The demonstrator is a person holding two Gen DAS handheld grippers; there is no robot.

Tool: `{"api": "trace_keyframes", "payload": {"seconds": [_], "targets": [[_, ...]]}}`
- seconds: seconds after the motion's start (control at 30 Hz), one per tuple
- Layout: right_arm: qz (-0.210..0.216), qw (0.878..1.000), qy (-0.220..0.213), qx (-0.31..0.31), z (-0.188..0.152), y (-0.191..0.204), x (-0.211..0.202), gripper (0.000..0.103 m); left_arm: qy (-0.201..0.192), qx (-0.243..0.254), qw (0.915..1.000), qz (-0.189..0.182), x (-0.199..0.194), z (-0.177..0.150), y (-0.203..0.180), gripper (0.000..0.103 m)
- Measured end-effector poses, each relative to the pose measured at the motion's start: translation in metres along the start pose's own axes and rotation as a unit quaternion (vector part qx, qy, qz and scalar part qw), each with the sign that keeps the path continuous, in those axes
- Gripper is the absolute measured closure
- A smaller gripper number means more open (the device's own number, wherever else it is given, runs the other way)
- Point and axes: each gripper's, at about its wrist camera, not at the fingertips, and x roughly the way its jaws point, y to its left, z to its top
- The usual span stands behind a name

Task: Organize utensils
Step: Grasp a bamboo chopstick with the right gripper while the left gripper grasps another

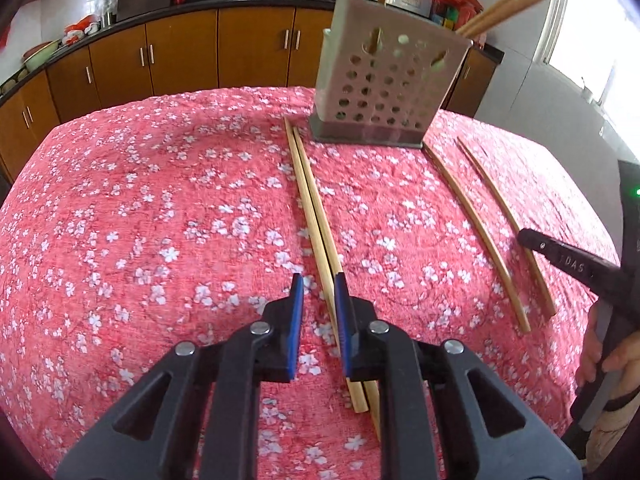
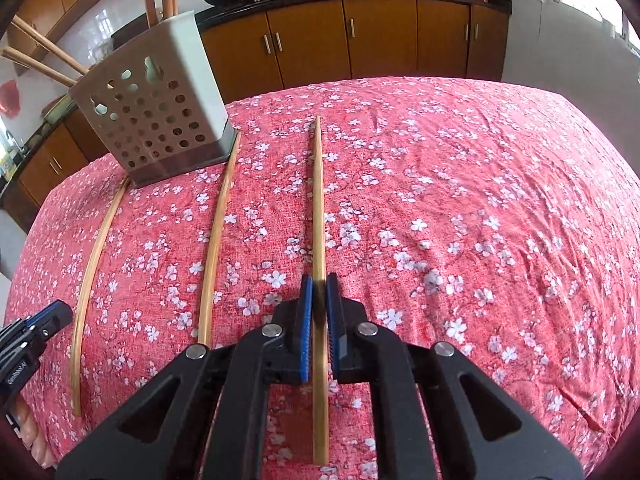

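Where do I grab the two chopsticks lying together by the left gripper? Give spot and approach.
Grip the paired chopsticks near their near ends, coming down from above with the left gripper straddling both. They lie flat and touching, running toward the holder, so one crosswise pinch should take both.

The holder (image 1: 390,88) is blurring in the left view, its chopsticks (image 1: 504,10) running off the top edge. The right gripper (image 2: 319,284) is hiding part of its chopstick (image 2: 319,200).

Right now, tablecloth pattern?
Red tablecloth with small white flowers; clearest in the right wrist view.
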Motion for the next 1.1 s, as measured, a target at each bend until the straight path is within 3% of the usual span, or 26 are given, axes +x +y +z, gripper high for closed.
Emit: {"api": "trace_keyframes", "payload": {"seconds": [0.23,0.37,0.57,0.7,1.1], "targets": [[0.0,1.0,0.001,-0.016,-0.007,0.006,-0.008,0.095,0.01,0.011,0.9997,0.022,0.011,0.002,-0.006,0.087],[0.002,1.0,0.001,-0.031,-0.009,0.013,-0.008,0.095,0.003,0.013,0.9982,0.059,0.016,0.007,-0.008,0.095],[-0.024,0.999,-0.011,-0.03,0.0,-0.001,-0.005,0.095,0.002,-0.05,0.9942,0.095,0.013,0.016,0.045,0.095],[-0.034,0.999,-0.018,-0.013,0.008,-0.017,-0.001,0.095,-0.003,-0.072,0.9941,0.082,0.008,0.015,0.069,0.094],[-0.028,0.999,-0.02,-0.009,0.008,-0.019,-0.001,0.094,-0.021,-0.093,0.9936,0.061,0.0,0.008,0.075,0.093]]}}
